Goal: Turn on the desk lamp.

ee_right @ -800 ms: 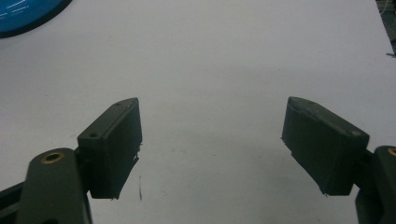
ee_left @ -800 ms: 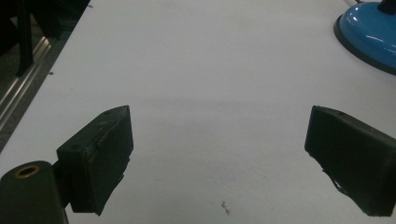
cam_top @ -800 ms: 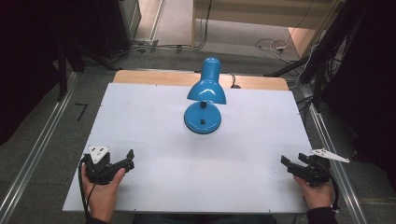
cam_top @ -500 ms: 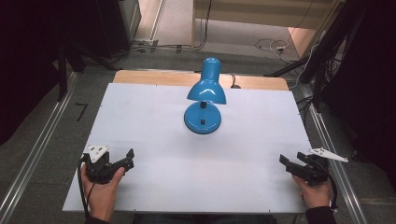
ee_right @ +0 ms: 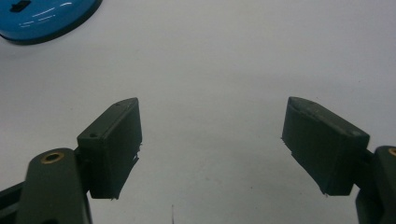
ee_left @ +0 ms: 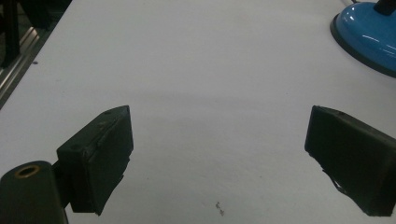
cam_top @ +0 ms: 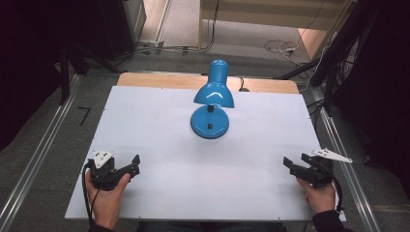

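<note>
High view: your left gripper sits at the lower left of the white table, your right gripper at the lower right, both with jaws spread wide and holding nothing. You see the blue desk lamp upright at upper centre, well apart from both.

Glossy lamp (matt table).

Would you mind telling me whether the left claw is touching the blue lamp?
Apart. The high view shows bare white table between the left claw and the lamp.
</note>
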